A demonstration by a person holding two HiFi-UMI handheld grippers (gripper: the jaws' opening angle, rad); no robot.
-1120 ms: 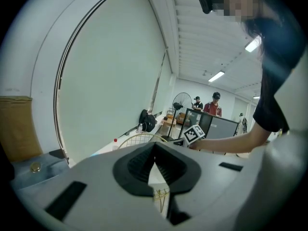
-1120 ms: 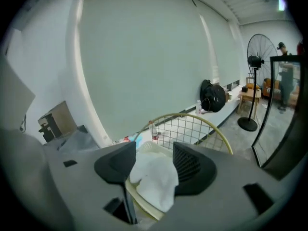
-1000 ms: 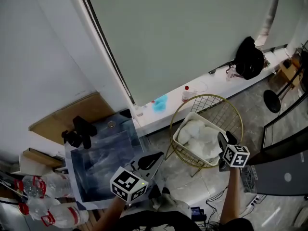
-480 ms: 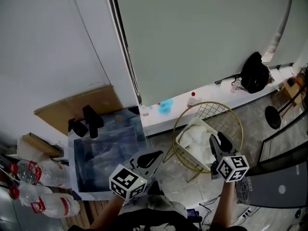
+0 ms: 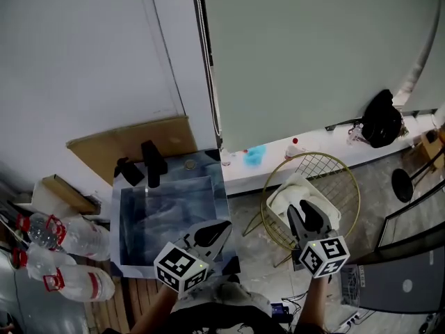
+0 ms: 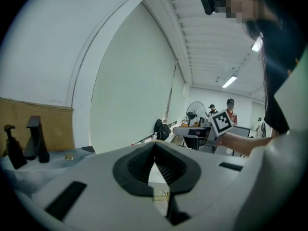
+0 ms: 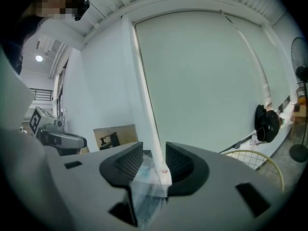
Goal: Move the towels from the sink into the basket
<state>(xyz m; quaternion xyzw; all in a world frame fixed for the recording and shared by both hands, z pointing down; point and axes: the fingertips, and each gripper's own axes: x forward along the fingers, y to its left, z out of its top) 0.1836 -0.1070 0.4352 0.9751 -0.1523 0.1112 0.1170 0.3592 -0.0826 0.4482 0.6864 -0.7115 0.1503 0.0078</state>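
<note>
We are holding both tongs out in front of us. The left tongs [image 5: 222,226] are hovering over the near right corner of the sink [image 5: 168,218]. Their tips are pressing together and gripping nothing. The right tongs [image 5: 304,211] are hanging over the near side of the basket [image 5: 321,167]. Their jaws have just been closing but are standing partly apart. No towel is sitting between the pads; only the far wall and a blind's rod are showing through the gap.

The towels [image 5: 284,200] are lying as a white heap inside the gold wire basket, partly hidden behind the right tongs. The basket is standing on the floor just to the right of the sink. A black faucet [image 5: 153,164] and a black dispenser [image 5: 127,171] are standing at the sink's far edge. Plastic bottles [image 5: 69,239] are lying to the sink's left. A blue cup [image 5: 255,154] and a black bag [image 5: 382,120] are sitting on the low ledge behind the basket.
</note>
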